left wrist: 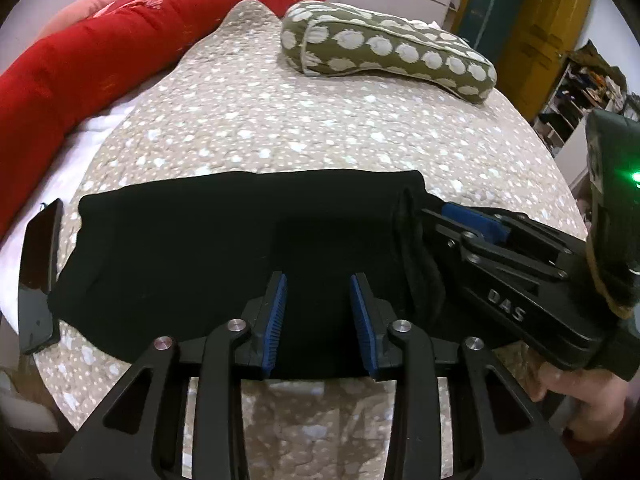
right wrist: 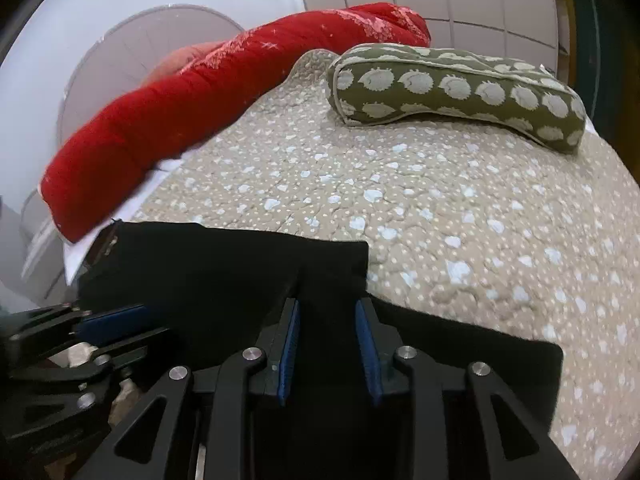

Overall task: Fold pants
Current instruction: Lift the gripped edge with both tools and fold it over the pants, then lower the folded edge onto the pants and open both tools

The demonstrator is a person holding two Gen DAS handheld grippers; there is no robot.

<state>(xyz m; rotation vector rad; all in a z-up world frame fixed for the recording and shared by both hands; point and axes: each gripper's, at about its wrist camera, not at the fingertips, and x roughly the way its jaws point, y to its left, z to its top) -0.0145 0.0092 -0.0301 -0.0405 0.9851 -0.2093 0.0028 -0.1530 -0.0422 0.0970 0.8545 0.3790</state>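
The black pants (left wrist: 224, 256) lie folded into a wide band across the near part of the beige spotted bedspread (left wrist: 320, 128). My left gripper (left wrist: 318, 320) is open, its blue pads over the near edge of the pants, holding nothing. My right gripper (right wrist: 328, 344) is open too, its jaws standing over the right end of the pants (right wrist: 224, 268); it also shows in the left wrist view (left wrist: 472, 224) at the pants' right end. The left gripper shows at the lower left of the right wrist view (right wrist: 104, 324).
A green bolster pillow with pale spots (left wrist: 384, 52) lies at the far side of the bed. A red quilt roll (left wrist: 92, 64) runs along the left. A dark phone-like slab (left wrist: 38, 276) lies at the pants' left end. Shelves (left wrist: 580, 80) stand at right.
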